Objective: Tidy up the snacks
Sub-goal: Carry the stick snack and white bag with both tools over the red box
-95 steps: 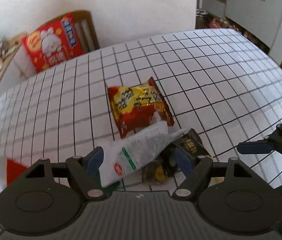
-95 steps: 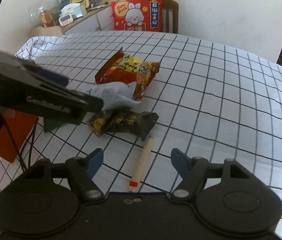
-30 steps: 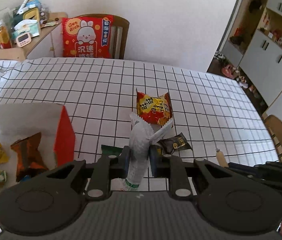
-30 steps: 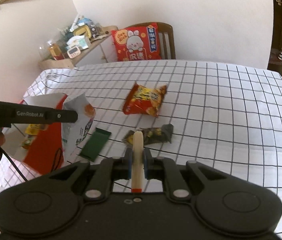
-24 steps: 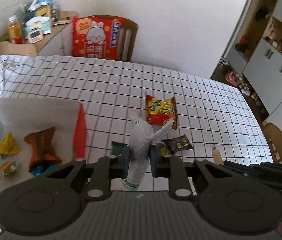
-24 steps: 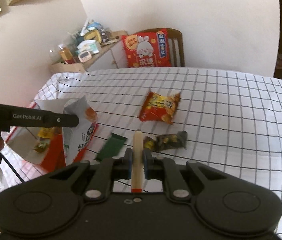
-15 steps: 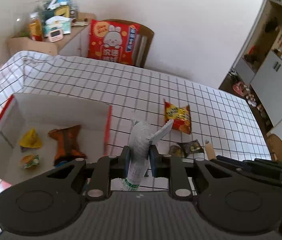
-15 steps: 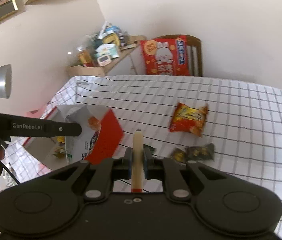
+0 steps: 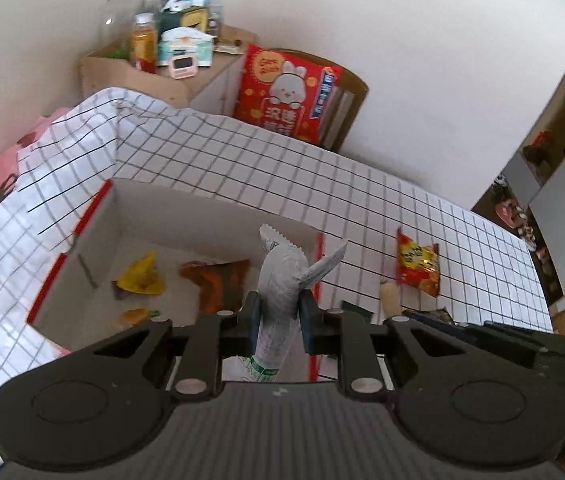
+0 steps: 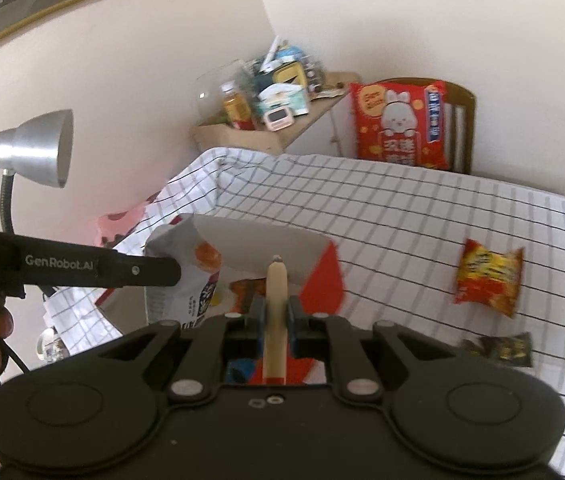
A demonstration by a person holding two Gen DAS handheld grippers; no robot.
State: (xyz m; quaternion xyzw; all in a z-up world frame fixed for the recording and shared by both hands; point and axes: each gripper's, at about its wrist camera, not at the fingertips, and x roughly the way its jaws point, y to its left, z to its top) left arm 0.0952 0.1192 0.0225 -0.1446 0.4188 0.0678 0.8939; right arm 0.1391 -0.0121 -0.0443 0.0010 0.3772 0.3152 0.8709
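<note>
The left gripper (image 9: 280, 314) is clamped on a grey-white snack bag (image 9: 282, 276) above the red-and-white box (image 9: 210, 212), while the right gripper (image 10: 275, 314) pinches a tan sausage stick (image 10: 275, 312), the red-yellow chip packet (image 10: 486, 276) lying at its 3 o'clock on the checked tablecloth (image 10: 402, 216).

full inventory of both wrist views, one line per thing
white snack bag: 1, white-grey, clamped in left gripper above the box
sausage stick: 1, tan, clamped in right gripper
box: 1, white inside, red outside, on table's left part
snacks in box: at least 3, yellow and orange
red-yellow packet: 1, on table, right of box
dark packet: 1, black-gold, on table nearer than the red-yellow one
tablecloth: 1, white, black grid
cushion: 1, red, on chair
lamp: 1, silver, left
left gripper: shut
right gripper: shut
</note>
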